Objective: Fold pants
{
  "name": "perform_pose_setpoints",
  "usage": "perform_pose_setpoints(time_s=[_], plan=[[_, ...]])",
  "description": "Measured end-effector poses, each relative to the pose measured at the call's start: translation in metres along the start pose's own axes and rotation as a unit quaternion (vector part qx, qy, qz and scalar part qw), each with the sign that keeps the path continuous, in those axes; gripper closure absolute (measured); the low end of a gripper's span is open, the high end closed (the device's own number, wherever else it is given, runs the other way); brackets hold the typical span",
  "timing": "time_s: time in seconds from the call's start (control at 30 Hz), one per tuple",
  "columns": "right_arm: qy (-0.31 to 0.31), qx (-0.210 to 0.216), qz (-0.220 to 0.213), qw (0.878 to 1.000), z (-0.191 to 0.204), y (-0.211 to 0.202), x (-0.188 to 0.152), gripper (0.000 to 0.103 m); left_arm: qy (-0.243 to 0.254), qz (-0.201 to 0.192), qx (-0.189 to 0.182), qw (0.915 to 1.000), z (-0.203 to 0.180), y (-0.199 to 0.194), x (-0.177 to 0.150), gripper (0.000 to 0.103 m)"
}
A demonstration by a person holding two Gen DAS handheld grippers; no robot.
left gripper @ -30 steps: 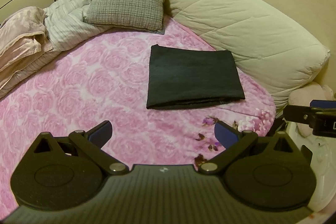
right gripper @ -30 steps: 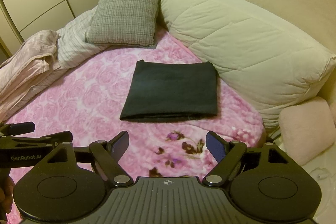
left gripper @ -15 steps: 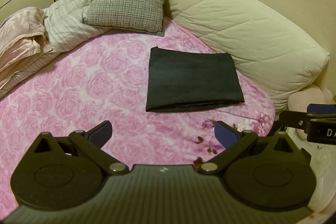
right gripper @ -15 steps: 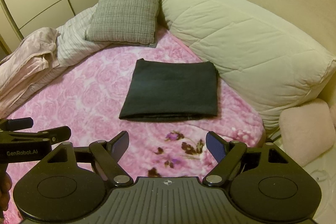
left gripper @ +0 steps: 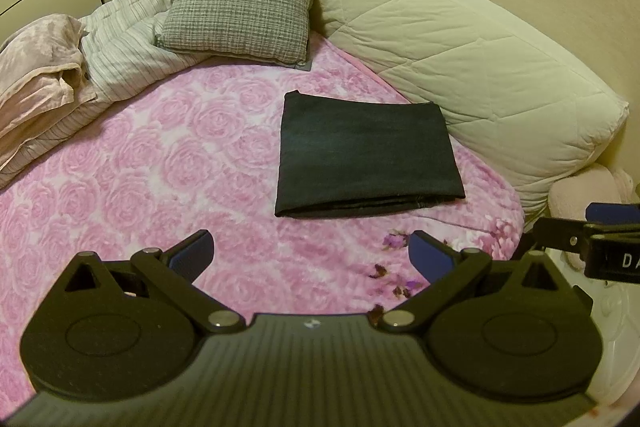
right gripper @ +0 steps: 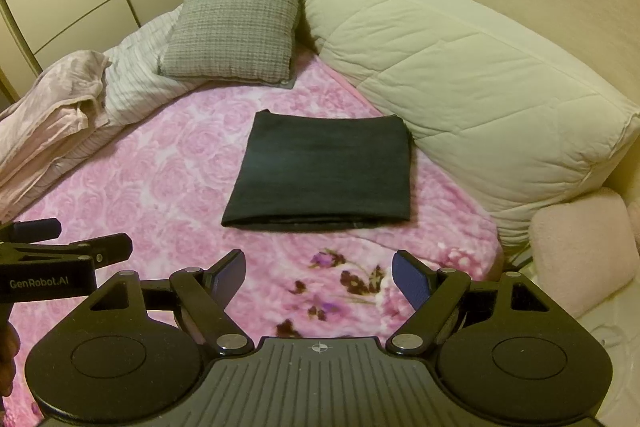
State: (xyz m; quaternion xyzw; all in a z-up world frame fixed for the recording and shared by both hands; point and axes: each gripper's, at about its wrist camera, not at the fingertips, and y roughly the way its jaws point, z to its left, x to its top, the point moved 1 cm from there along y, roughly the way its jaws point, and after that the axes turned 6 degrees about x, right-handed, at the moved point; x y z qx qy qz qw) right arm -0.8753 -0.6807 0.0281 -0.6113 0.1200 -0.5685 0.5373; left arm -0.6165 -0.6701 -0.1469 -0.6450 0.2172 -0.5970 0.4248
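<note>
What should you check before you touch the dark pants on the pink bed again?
1. Pants folded into a neat rectangle: ok.
2. Pants lying flat on the pink blanket, apart from the grey cushion: ok.
3. Left gripper open with nothing between its pads: ok.
4. Right gripper open with nothing between its pads: ok.
5. Both grippers held back from the pants, not touching them: ok.
6. Layers inside the fold lined up evenly: cannot tell, only the near edge shows.
</note>
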Motion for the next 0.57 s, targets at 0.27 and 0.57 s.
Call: perform_pose_setpoints(time_s=[0.27, 0.57], plan=[[0.0, 0.001, 0.0, 1.0, -0.0016, 0.0007, 0.0001, 0.026, 0.002, 0.001, 0.001, 1.0, -0.002, 0.0024, 0.003, 0.001], [-0.001, 0.005, 0.004, 1.0, -0.0045, 0.0047, 0.0023, 0.026, 0.006, -0.017, 0.0, 0.9998, -0.0082, 0.0027, 0.0056, 0.001]])
